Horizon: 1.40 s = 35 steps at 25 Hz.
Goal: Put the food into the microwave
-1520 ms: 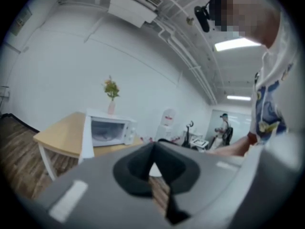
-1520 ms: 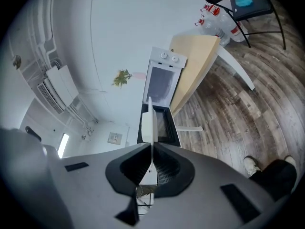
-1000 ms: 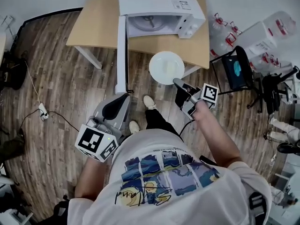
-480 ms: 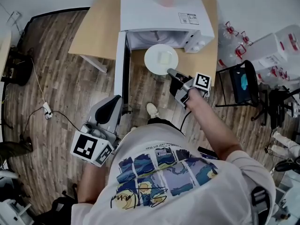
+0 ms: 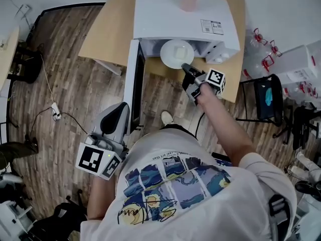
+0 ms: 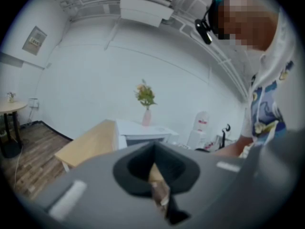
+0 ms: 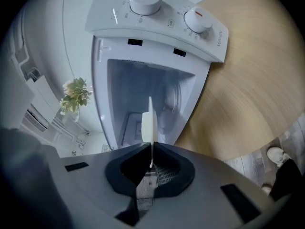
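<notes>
Glossy white plastic microwave (image 5: 175, 19); pale wood table (image 5: 109, 30) (smooth, matt).

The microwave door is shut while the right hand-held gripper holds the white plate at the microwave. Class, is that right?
No: the head view shows the microwave door open. The right hand-held gripper does hold the white plate at the microwave.

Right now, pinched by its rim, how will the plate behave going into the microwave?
The plate looks rigid: it sits flat though the right gripper pinches only its near rim. Gripped that far off centre, it may sag or twist. Its smooth white surface could well slip.
</notes>
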Available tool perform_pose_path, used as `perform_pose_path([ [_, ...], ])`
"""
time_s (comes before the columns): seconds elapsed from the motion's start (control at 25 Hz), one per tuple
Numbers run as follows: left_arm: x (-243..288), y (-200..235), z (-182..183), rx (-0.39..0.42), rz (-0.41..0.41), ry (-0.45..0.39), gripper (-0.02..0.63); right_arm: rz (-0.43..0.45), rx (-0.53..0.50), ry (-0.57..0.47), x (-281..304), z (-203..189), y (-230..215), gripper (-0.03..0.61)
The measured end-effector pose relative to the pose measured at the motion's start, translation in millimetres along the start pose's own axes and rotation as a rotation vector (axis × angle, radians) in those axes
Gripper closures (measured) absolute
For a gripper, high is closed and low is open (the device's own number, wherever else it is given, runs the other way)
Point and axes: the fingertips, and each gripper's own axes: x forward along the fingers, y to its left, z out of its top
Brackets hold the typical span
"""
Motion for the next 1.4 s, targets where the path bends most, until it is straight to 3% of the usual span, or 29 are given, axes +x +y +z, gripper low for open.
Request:
perform_pose_path([
  [0.48, 2.6, 18.0, -2.2, -0.017, 0.1, 0.017, 0.606, -0.032, 0.029, -0.058, 51.7, 49.8, -23.6, 0.565],
  [0.88, -5.1, 29.3, -7.3, -0.046, 0.152, 0.022, 0.606, -0.069, 0.027, -0.101, 79.1, 69.1, -34.8, 0.565],
  [1.4, -12.8, 42.6, -13.7, -0.095, 0.168, 0.011, 0.606, -0.229, -0.163, -0.136, 80.7, 73.9, -39.7, 0.527],
])
